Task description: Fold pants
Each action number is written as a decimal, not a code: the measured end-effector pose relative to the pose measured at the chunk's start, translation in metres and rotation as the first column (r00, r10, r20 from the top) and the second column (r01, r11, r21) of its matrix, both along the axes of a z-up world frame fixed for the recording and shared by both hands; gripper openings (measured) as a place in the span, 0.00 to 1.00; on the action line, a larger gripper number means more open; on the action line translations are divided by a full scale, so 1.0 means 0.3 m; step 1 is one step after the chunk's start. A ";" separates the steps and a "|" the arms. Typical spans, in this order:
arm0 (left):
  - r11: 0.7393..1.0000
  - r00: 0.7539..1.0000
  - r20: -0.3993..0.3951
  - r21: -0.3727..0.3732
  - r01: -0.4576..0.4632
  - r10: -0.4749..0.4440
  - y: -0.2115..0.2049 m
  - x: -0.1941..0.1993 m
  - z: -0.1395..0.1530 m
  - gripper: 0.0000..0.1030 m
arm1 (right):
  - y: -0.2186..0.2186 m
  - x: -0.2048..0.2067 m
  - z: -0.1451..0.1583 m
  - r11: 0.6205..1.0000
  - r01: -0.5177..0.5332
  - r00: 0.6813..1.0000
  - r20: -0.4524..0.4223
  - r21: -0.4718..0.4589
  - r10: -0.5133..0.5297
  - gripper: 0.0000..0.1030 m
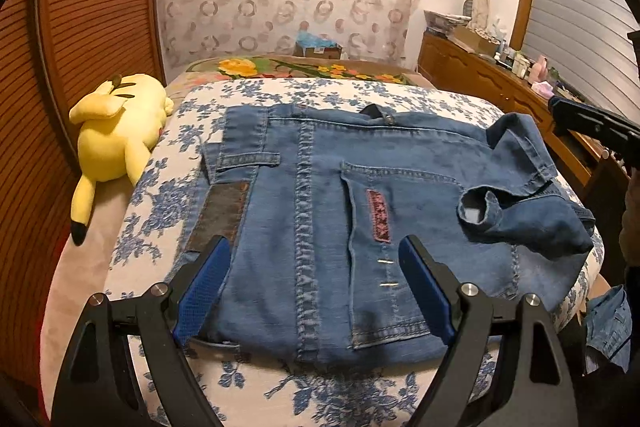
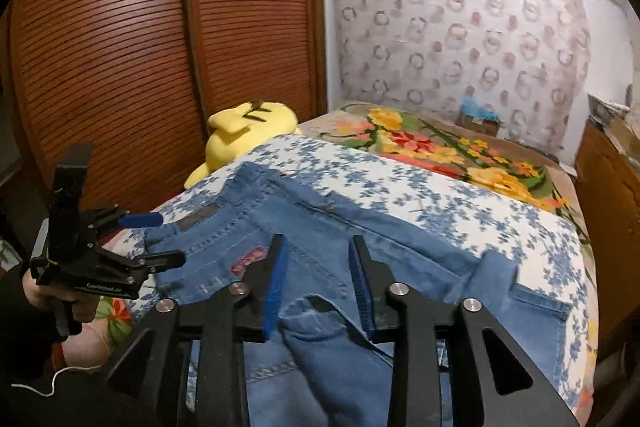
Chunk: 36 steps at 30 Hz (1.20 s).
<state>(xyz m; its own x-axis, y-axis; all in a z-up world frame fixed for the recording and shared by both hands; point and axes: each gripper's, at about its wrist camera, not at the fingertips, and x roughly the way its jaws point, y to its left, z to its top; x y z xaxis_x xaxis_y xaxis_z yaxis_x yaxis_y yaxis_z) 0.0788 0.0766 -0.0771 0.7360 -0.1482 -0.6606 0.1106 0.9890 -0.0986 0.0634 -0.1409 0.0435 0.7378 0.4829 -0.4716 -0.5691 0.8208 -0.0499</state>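
Blue jeans (image 1: 320, 195) lie folded on the bed, back pockets up, with a red patch on one pocket. A leg end with its cuff (image 1: 480, 207) lies doubled over at the right. My left gripper (image 1: 316, 263) hovers over the near edge of the jeans, its jaws wide open around bare denim, gripping nothing. In the right wrist view the left gripper (image 2: 168, 241) shows at the left, held by a hand. My right gripper (image 2: 320, 263) is open just above the folded leg (image 2: 320, 339), and its pads press on nothing.
The bed has a blue-flowered white cover (image 1: 360, 395) and a bright floral blanket (image 2: 460, 147) beyond. A yellow plush toy (image 1: 116, 135) lies at the bed's left edge, beside brown louvred wardrobe doors (image 2: 120, 67). A cluttered wooden dresser (image 1: 480, 71) stands at the right.
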 end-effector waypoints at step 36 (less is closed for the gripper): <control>0.966 0.964 -0.076 0.025 0.259 -0.257 -0.415 0.197 -0.041 0.84 | -0.134 0.106 -0.143 0.981 0.182 0.970 -0.173 0.065 -0.168 0.09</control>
